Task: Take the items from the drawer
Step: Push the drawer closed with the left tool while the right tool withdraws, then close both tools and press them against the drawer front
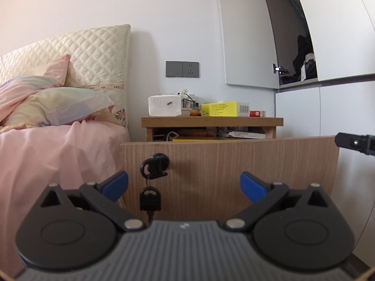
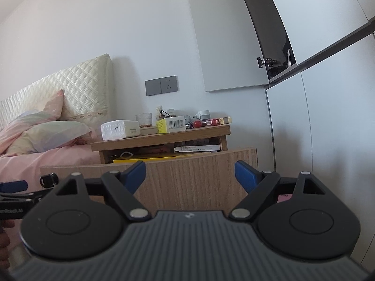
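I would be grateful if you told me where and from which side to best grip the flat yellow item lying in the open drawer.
Grip the yellow item by its long front edge, coming down from above over the drawer front. It lies flat and only that edge shows over the panel, so a level approach looks blocked. The right gripper, open and nearly in line with it, seems the better choice.

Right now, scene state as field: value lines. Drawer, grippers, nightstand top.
drawer: drawer pulled open from the wooden nightstand, front panel facing the cameras
lock: keys in the drawer front, a second key hanging below
drawer contents: yellow flat item and white box visible above the panel; the rest is hidden
left gripper: left gripper open, holding nothing, in front of the panel
right gripper: right gripper open, holding nothing
nightstand top: tissue pack, yellow box, red box
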The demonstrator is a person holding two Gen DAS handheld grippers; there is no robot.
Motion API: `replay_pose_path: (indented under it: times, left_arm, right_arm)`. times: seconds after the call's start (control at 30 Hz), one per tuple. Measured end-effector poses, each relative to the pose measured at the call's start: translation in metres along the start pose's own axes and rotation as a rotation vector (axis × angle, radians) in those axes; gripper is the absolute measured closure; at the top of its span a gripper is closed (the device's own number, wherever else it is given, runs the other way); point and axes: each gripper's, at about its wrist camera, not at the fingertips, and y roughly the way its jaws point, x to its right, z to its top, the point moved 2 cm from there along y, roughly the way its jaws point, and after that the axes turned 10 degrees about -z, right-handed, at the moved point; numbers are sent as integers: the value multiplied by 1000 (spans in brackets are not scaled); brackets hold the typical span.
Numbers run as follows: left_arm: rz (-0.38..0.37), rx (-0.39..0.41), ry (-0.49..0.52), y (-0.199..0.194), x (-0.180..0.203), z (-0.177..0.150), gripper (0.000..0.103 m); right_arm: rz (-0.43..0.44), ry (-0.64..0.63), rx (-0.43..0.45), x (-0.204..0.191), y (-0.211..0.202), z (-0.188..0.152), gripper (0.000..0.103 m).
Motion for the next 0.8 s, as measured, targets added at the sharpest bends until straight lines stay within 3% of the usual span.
replay_pose_path:
  times: [0.13, 0.33, 0.73, 0.8]
  left_arm:
    - [26, 29, -21, -1, -14, -3, 1]
    - [18, 2, -35, -1, -18, -8, 1]
    - [-20, -36, -50, -2, -12, -20, 6]
    - [-26, -32, -41, -3, -9, -20, 13]
  right_arm:
    - [-22, 18, -2, -9, -1, -6, 18]
    - [-21, 34, -31, -22, -2, -15, 19]
    - [-23, 35, -76, -23, 2, -22, 37]
    - [-18, 33, -86, -23, 3, -25, 46]
